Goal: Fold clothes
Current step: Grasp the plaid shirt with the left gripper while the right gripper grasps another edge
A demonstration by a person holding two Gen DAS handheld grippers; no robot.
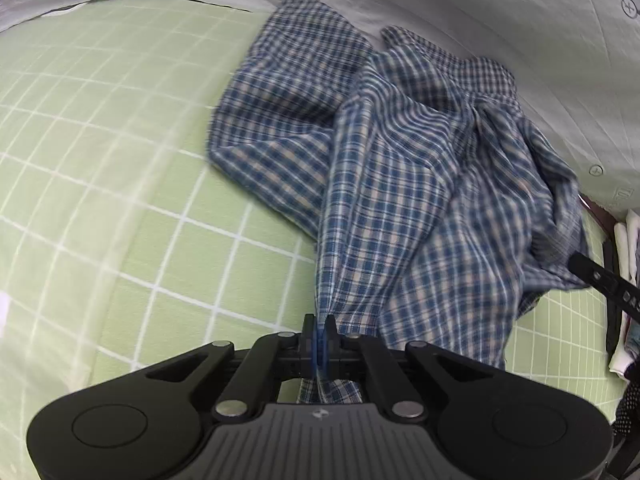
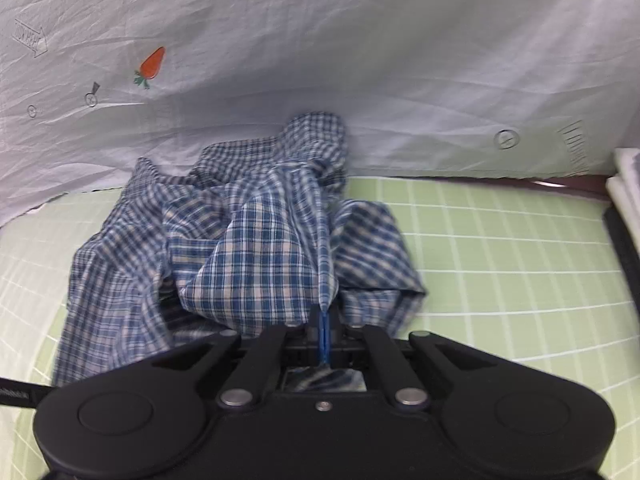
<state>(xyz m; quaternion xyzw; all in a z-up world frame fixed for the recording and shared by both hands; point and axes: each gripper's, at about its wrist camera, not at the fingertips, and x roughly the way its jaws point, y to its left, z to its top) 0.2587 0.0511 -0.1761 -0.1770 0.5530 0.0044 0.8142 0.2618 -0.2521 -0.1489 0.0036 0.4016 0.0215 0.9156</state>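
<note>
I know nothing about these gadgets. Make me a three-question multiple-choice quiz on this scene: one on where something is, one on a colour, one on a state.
1. Where does the blue-and-white checked cotton shirt lie?
A. on the light green sheet with a white grid
B. on a wooden floor
C. in a basket

2. What colour is the small carrot printed on the pale grey cloth backdrop?
A. purple
B. orange-red
C. yellow

3. How do the left gripper and right gripper stand?
A. both wide open
B. one open, one shut
C. both shut on the shirt

Answers:
1 A: green grid sheet shows around the shirt in both views.
2 B: the carrot is orange-red with a green top.
3 C: checked fabric is pinched between each gripper's closed fingers.
</note>
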